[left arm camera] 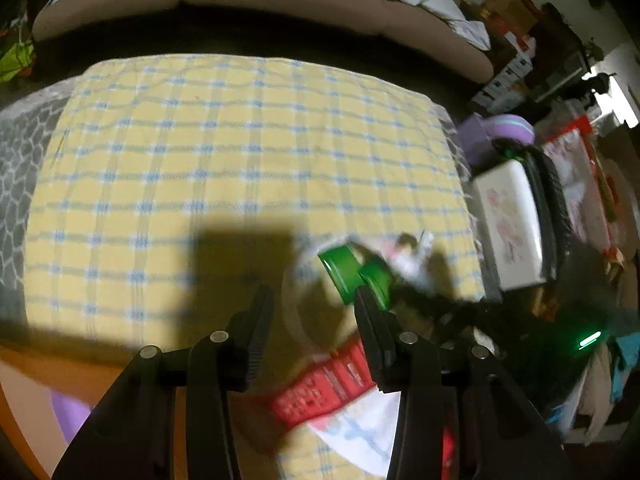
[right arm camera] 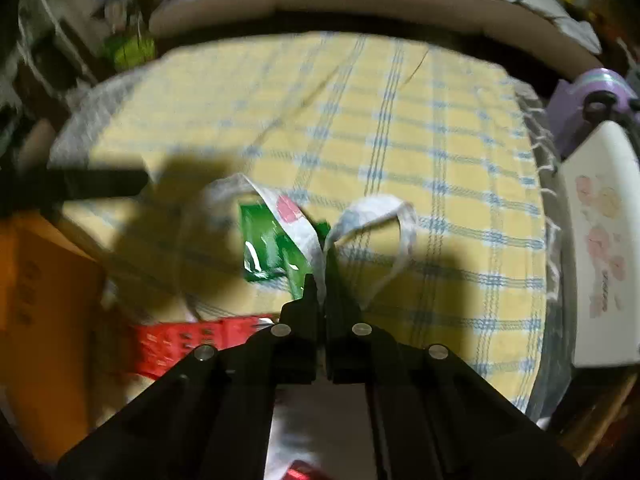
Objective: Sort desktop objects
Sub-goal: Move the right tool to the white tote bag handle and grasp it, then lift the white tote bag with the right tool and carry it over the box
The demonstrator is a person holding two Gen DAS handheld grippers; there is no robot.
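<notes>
A white plastic bag with red print (right arm camera: 296, 220) lies near the front of the yellow checked tablecloth (left arm camera: 240, 152). My right gripper (right arm camera: 325, 280) is shut on the bag's handles (right arm camera: 384, 208) and holds them up. Green containers (right arm camera: 268, 248) show inside the bag's mouth; they also show in the left wrist view (left arm camera: 352, 272). My left gripper (left arm camera: 312, 300) is open and empty, its right finger (left arm camera: 372, 320) just beside the green containers. A red packet (left arm camera: 320, 388) lies under the left gripper and shows in the right wrist view (right arm camera: 180, 340).
A white box with pink flowers (right arm camera: 600, 240) stands past the cloth's right edge, next to a purple object (right arm camera: 588, 92). An orange box (right arm camera: 40, 300) is at the left. A brown sofa (left arm camera: 240, 4) runs along the far side. Clutter (left arm camera: 580, 200) fills the right.
</notes>
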